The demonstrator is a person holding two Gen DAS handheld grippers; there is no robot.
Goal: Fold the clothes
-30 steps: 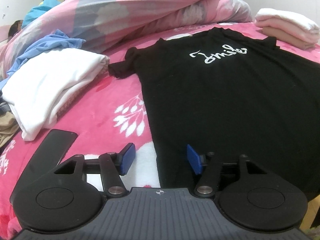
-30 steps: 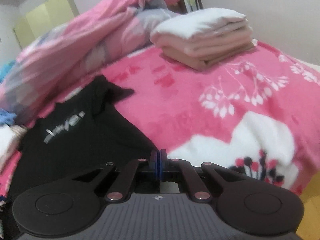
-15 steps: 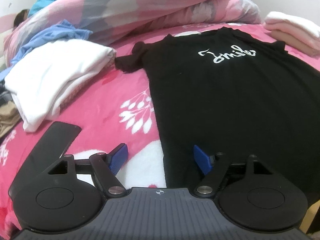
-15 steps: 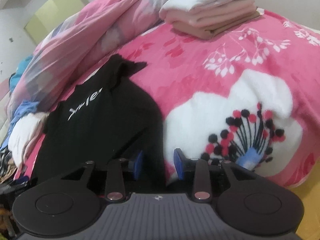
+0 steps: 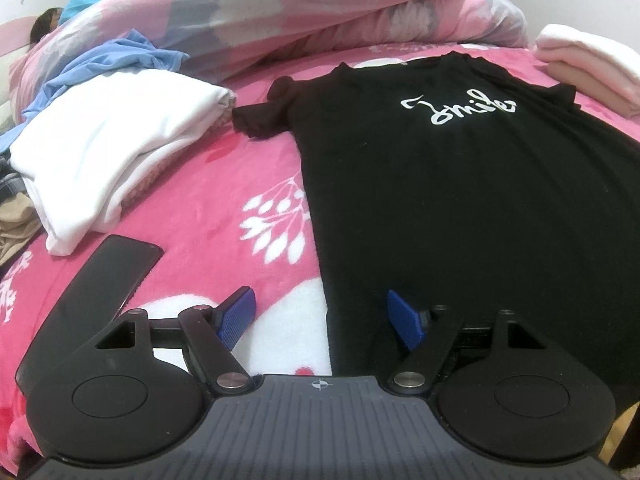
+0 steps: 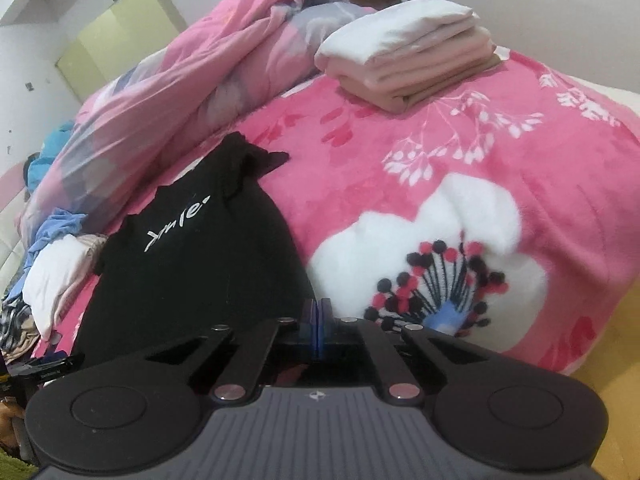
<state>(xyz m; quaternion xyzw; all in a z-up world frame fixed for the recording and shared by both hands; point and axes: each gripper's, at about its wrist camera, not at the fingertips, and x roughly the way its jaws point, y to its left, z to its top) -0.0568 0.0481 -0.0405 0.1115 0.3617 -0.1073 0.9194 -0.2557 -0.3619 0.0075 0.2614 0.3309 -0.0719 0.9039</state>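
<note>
Black tee (image 5: 460,208) flat on bed (image 5: 224,216). Left tongs (image 5: 320,316) spread over hem edge; right tongs (image 6: 319,320) pressed together, apparently empty. Risk: one-sided lift skews fold.

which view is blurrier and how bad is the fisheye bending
Left wrist view: sharp, the lettering on the black t-shirt reads crisply, though the bed bulges toward the edges. Right wrist view: softer, the quilt smeared and the shirt's print hard to read; the folded stack leans with the curve.
</note>
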